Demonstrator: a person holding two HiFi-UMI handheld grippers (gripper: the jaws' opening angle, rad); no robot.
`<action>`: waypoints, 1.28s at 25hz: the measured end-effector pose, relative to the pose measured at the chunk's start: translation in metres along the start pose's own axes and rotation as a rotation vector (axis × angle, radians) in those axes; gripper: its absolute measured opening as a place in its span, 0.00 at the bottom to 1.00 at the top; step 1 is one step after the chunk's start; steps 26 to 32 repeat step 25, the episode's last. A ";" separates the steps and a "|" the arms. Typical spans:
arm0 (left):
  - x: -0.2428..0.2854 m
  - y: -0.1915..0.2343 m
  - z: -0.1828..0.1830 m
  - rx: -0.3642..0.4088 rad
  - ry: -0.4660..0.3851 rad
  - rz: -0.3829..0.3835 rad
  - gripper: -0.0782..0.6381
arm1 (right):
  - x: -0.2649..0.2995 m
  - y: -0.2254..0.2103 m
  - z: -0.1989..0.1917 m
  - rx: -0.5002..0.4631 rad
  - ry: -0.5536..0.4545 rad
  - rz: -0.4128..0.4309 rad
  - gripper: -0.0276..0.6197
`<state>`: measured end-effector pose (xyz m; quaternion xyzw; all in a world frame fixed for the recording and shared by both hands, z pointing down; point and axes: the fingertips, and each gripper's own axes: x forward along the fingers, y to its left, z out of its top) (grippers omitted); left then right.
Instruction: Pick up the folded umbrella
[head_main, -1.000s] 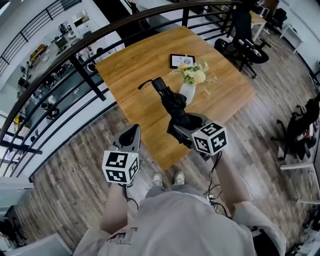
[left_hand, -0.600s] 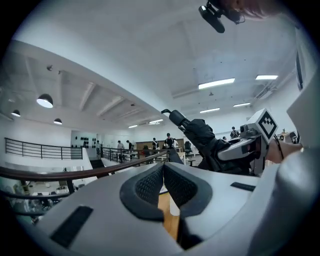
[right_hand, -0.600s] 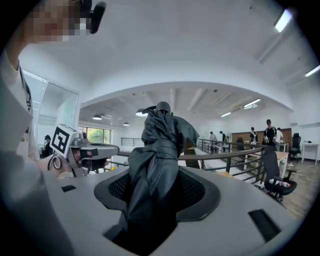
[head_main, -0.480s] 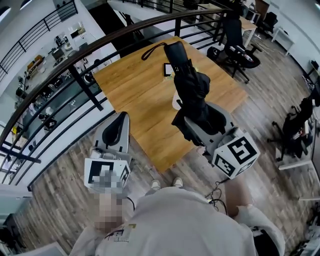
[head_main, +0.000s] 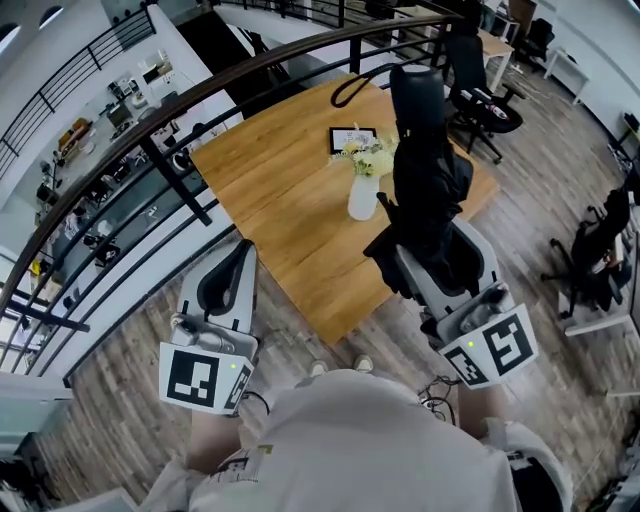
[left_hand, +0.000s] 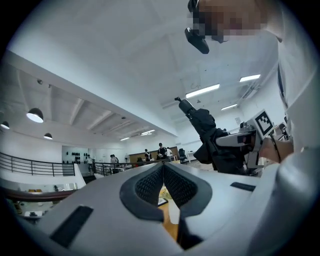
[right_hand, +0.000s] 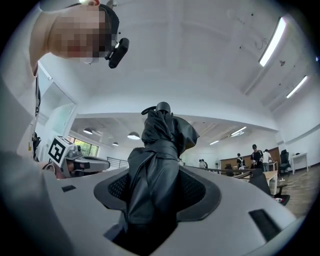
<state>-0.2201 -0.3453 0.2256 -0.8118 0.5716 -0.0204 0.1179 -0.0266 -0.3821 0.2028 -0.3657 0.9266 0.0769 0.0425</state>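
The folded black umbrella (head_main: 425, 170) is off the wooden table (head_main: 280, 210) and points away from me, its strap loop at the far end. My right gripper (head_main: 432, 255) is shut on the umbrella's lower part. In the right gripper view the dark fabric (right_hand: 157, 160) fills the space between the pads (right_hand: 200, 192) of my right gripper (right_hand: 157, 187). My left gripper (head_main: 238, 258) hovers beside the table's near left edge, shut on nothing; its tips meet in the left gripper view (left_hand: 163, 167). That view also shows the umbrella (left_hand: 205, 132) held at the right.
A white vase with flowers (head_main: 365, 180) and a small framed picture (head_main: 350, 138) stand on the table just left of the umbrella. A curved dark railing (head_main: 150, 110) runs behind the table. Office chairs (head_main: 475, 80) stand at the far right, over wood flooring.
Both grippers have risen. The umbrella came up off the table in the right gripper and swung to the right, past the vase.
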 end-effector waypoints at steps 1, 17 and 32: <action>-0.002 -0.002 0.002 -0.001 -0.002 -0.011 0.13 | -0.001 -0.001 -0.001 -0.001 -0.002 -0.010 0.45; -0.007 0.012 -0.011 -0.022 0.024 0.010 0.13 | -0.002 -0.011 -0.024 0.082 0.071 -0.058 0.45; -0.009 0.018 -0.018 -0.019 0.037 0.008 0.13 | 0.003 -0.006 -0.032 0.071 0.096 -0.062 0.45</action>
